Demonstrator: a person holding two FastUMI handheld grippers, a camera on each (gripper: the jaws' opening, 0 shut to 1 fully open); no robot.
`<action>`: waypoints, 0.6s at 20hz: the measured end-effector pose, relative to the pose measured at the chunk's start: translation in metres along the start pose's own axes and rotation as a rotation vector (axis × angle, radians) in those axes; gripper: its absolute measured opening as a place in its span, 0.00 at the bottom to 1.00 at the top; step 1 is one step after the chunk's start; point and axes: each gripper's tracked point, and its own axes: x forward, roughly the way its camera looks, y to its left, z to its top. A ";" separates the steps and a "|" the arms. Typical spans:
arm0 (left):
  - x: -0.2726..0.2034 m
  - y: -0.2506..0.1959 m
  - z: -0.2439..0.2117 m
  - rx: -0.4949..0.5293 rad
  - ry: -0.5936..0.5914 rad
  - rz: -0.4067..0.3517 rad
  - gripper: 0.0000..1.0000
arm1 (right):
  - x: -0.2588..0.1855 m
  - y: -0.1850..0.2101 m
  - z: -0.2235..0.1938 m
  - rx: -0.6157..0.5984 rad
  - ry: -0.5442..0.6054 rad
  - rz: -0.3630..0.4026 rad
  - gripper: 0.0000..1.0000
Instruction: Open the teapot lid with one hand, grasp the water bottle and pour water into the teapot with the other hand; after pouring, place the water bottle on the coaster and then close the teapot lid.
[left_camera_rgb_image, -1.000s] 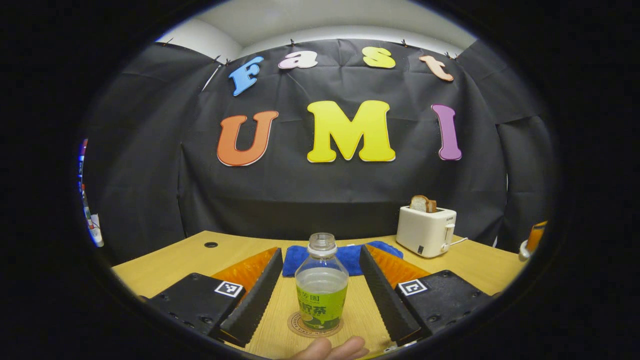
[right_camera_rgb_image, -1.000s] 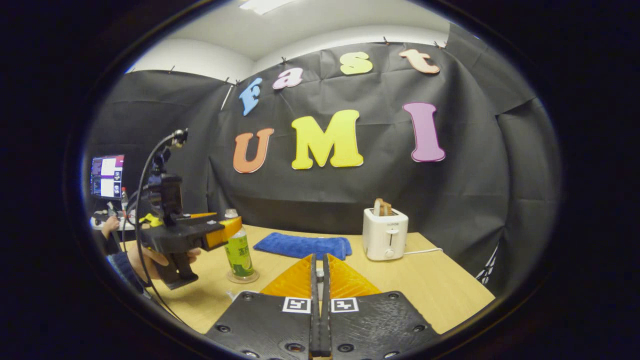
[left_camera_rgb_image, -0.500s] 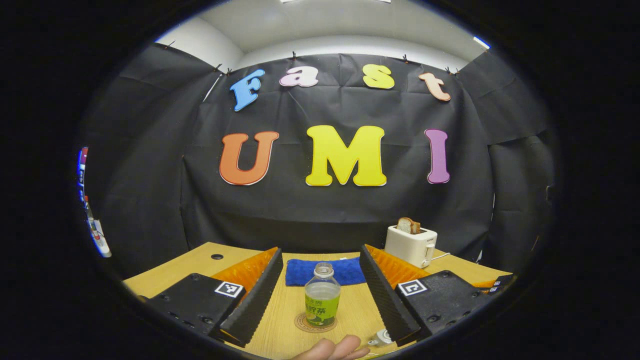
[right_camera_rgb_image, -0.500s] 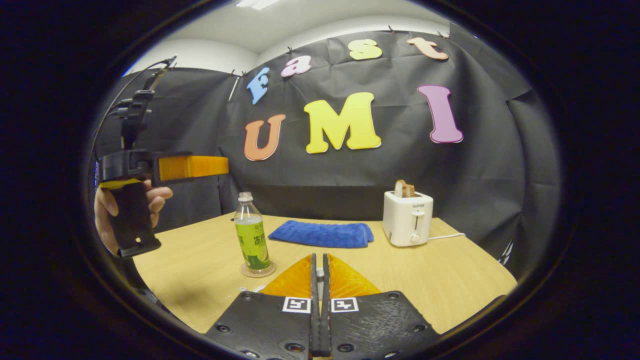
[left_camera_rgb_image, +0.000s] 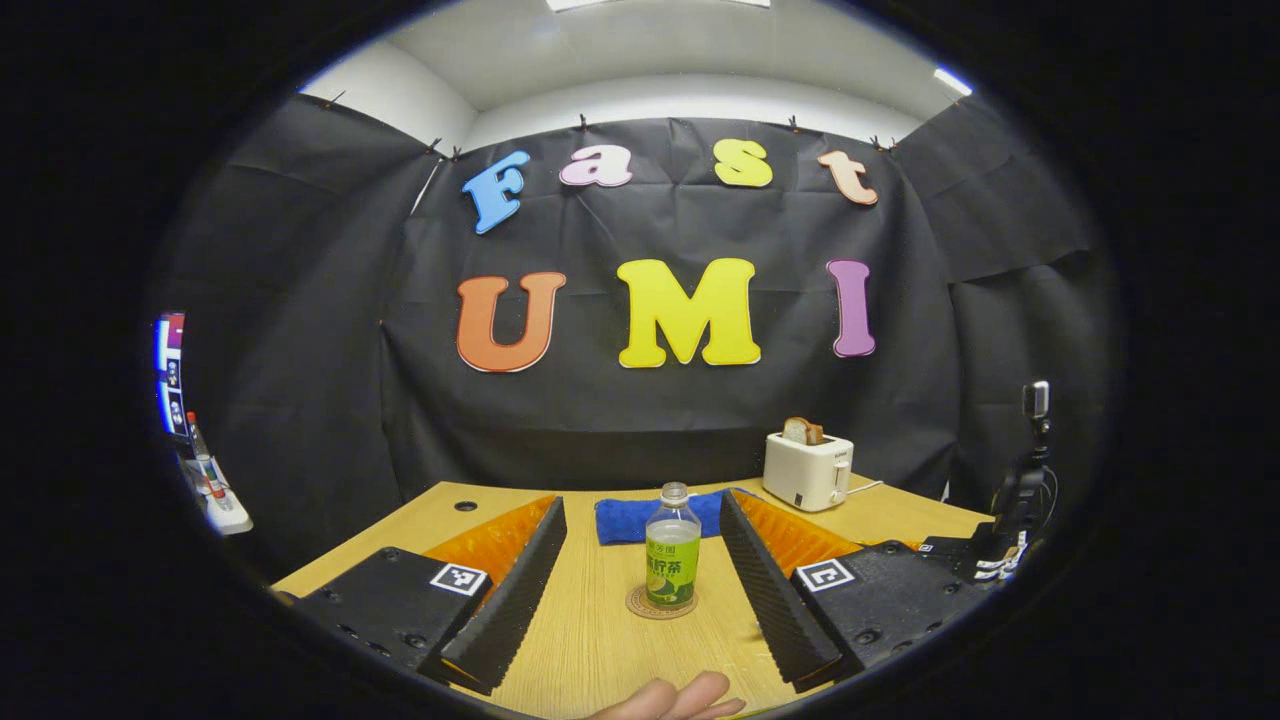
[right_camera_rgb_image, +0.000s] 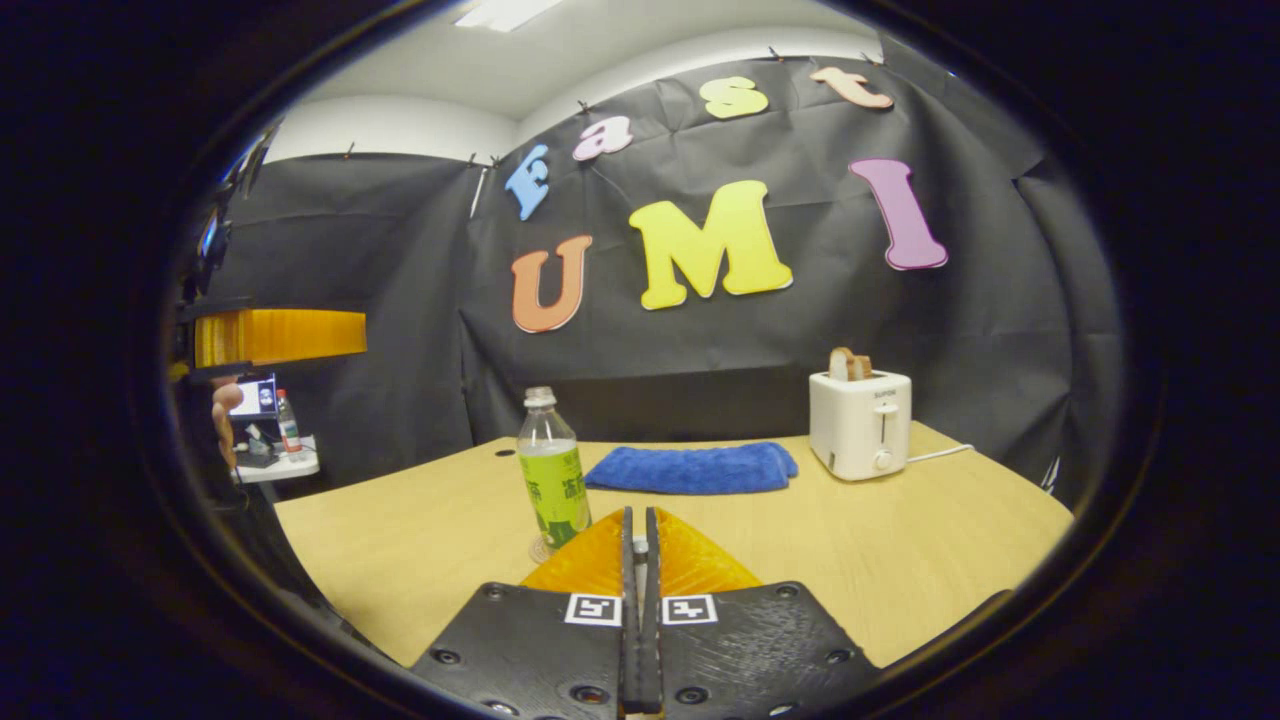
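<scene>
The water bottle (left_camera_rgb_image: 672, 548) stands upright on its coaster (left_camera_rgb_image: 640, 606) on the table (right_camera_rgb_image: 900, 540). The left gripper (left_camera_rgb_image: 640, 580) has wide, empty jaws. The right gripper (right_camera_rgb_image: 636, 560) is closed tight on something small, perhaps the lid.

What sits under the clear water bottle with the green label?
A round brown coaster lies under the clear water bottle with the green label, on the light wooden table. Its rim shows around the base; the centre is covered by the bottle.
</scene>
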 end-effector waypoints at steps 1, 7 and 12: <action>-0.006 0.003 0.001 -0.008 -0.004 0.003 0.96 | 0.002 0.006 -0.001 -0.005 -0.006 0.004 0.00; -0.030 0.004 0.013 -0.031 -0.023 -0.036 0.96 | 0.012 0.024 -0.004 -0.050 -0.007 0.010 0.00; -0.029 0.005 0.014 -0.008 -0.033 -0.039 0.96 | 0.020 0.015 -0.023 -0.058 0.030 -0.021 0.01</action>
